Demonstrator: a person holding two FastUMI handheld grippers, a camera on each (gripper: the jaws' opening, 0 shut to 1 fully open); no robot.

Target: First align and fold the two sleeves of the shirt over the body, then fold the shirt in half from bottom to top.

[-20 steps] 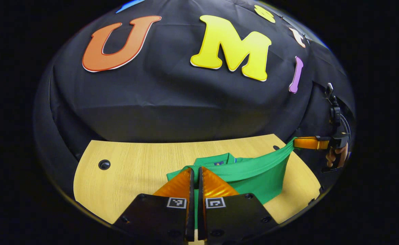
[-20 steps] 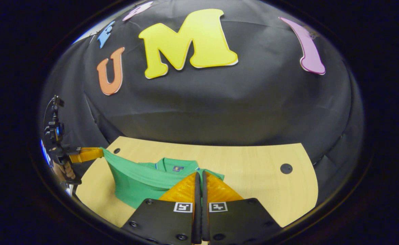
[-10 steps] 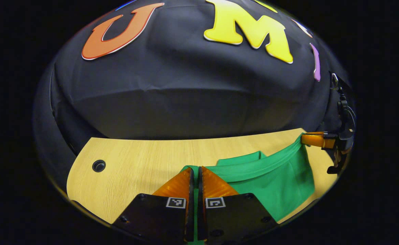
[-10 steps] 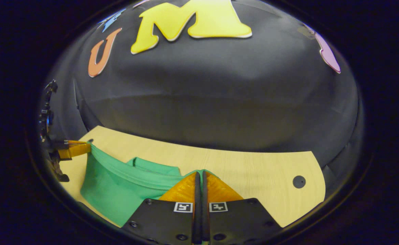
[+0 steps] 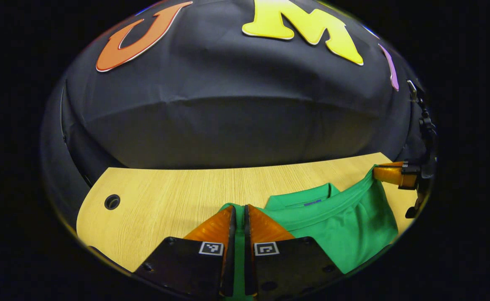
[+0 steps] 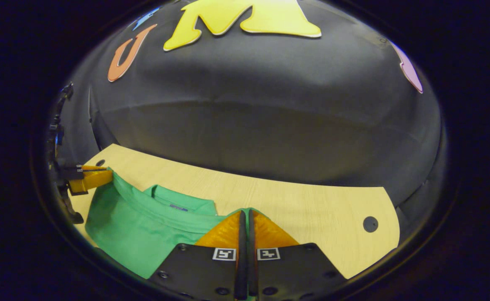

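Observation:
The green shirt lies on the wooden table, its bottom hem lifted and stretched between both grippers above the collar. My left gripper is shut on one hem corner, green cloth showing between its fingers. Across the shirt at the right edge of the left gripper view, the right gripper pinches the other corner. In the right gripper view, my right gripper is shut on the hem of the shirt. The left gripper holds the far corner, and the collar peeks out behind the hem.
The table has round cable holes at its back corners. The black booth wall rises directly behind the table's far edge. Bare wood stretches out on the outer side of each gripper.
Both grippers have carried the hem forward and lower toward the collar. The hanging cloth now lies flatter over the shirt body.

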